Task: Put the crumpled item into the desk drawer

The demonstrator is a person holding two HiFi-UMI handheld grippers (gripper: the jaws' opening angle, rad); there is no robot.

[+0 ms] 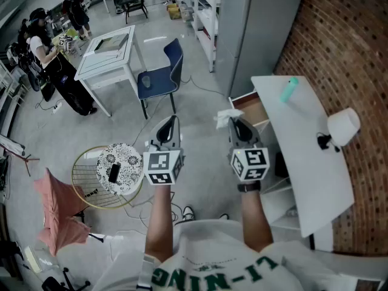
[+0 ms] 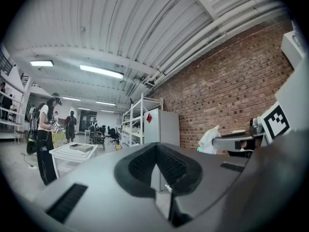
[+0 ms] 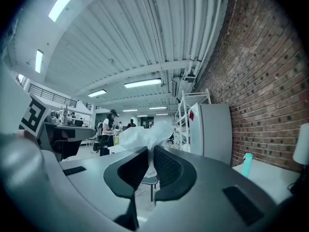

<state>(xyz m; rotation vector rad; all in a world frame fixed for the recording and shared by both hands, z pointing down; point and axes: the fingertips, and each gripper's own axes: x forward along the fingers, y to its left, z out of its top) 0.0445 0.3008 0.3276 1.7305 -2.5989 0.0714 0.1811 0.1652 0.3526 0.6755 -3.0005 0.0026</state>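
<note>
- Grey workshop floor fills most of the head view, with a brick wall (image 1: pixel 339 47) down the right edge and a white desk (image 1: pixel 306 162) standing against it.
- At the upper left end of the desk, a drawer (image 1: pixel 253 109) is pulled out, and its brown inside shows.
- On the desk top lie a teal bottle (image 1: pixel 289 90) and, lower right of it, a white lamp (image 1: pixel 343 126).
- The right gripper (image 1: pixel 236 123) sits at centre right of the head view, held level, with its tip just left of the open drawer.
- Its jaws are nearly together and pinch the crumpled item (image 1: pixel 225 119), a wad of white, thin, wrinkled material.
- In the right gripper view the wad (image 3: pixel 144 135) bulges above the jaw tips of the right gripper (image 3: pixel 148 154), and a thin strip of it runs down between the ribbed pads.
- The wad is in the air at the drawer's outer left corner, not inside the drawer.
- The left gripper (image 1: pixel 168 126) is held level at centre, beside the right one and apart from it.
- In the left gripper view its jaws (image 2: pixel 157 148) meet at the tips with nothing between them.
- That view also shows the wad (image 2: pixel 210 139) at the right, in front of the brick wall.
- Farther back in the head view stand a blue chair (image 1: pixel 160 76) and a white table (image 1: pixel 109 56).
- A round wire stool (image 1: pixel 115 171) stands at the lower left, with a pink cloth (image 1: pixel 57 208) below it.
- Several people stand in the upper left corner.
</note>
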